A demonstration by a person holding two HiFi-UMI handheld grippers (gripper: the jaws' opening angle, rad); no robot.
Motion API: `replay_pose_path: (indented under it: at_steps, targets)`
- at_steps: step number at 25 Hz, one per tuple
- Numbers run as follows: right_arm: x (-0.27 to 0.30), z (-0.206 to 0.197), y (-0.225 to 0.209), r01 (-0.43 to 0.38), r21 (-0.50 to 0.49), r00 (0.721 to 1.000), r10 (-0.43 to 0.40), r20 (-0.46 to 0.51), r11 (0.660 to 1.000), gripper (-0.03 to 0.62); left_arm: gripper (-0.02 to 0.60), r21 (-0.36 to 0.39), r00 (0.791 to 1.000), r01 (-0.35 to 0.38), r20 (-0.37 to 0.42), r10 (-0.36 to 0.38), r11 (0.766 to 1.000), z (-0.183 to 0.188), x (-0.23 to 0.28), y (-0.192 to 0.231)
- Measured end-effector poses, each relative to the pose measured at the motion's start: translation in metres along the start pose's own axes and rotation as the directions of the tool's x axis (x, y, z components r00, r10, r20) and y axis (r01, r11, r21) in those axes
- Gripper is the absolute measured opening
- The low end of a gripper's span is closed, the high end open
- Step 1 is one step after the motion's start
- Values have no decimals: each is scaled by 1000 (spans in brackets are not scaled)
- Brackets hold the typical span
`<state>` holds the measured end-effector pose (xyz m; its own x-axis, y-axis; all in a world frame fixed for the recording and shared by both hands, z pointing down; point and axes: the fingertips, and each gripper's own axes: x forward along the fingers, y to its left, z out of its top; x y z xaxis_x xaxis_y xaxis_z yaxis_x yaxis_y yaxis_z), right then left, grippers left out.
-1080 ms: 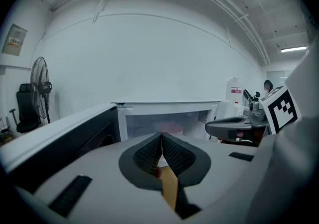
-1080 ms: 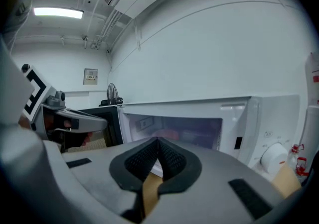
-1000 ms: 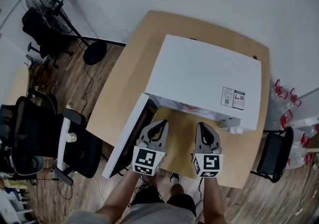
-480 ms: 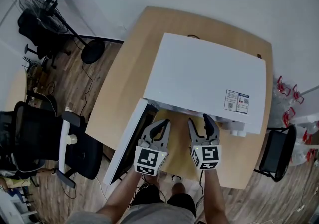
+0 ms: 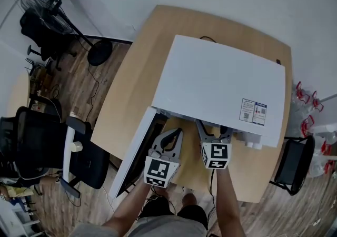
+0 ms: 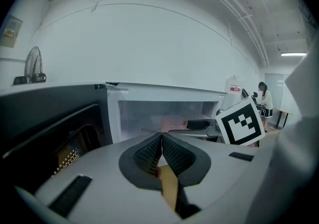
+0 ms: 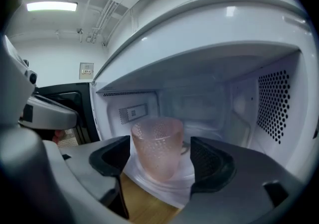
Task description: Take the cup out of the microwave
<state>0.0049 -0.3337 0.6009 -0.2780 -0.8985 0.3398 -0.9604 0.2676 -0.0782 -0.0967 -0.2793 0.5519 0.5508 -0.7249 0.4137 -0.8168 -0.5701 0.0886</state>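
Note:
A pink dimpled cup (image 7: 157, 147) stands upright just inside the white microwave (image 5: 218, 80), near the front of its cavity. My right gripper (image 7: 159, 161) has its jaws opening wide at the microwave's mouth; the cup shows between them, with a gap on each side. From the head view, my right gripper (image 5: 212, 135) reaches under the oven's front edge. To its left, my left gripper (image 5: 172, 140) hangs shut and empty beside the open door (image 5: 136, 149). The cup (image 6: 173, 123) is faintly visible in the left gripper view, beyond the left gripper (image 6: 161, 149).
The microwave sits on a wooden table (image 5: 137, 80); its door swings out toward the left. Black office chairs (image 5: 37, 141) and a standing fan (image 5: 50, 7) stand on the floor at left. Another chair (image 5: 292, 162) is at the right.
My right gripper has moved forward to the microwave opening and its jaws have spread from shut to wide. The left gripper has barely shifted.

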Motion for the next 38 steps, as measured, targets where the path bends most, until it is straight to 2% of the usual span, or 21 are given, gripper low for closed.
replay_pose_path:
  at_steps: [13, 20, 38]
  targets:
    - [16, -1, 1, -11, -35, 1000, 11, -14, 999, 356, 23, -1, 1000, -13, -9, 13, 1000, -1, 4, 6]
    - [12, 5, 0, -10, -23, 1000, 10, 4, 1000, 353, 23, 1, 1000, -31, 0, 31, 1000, 3, 1, 10]
    - [-61, 41, 17, -34, -46, 995, 38, 95, 998, 350, 23, 24, 997, -48, 66, 46, 999, 21, -37, -11]
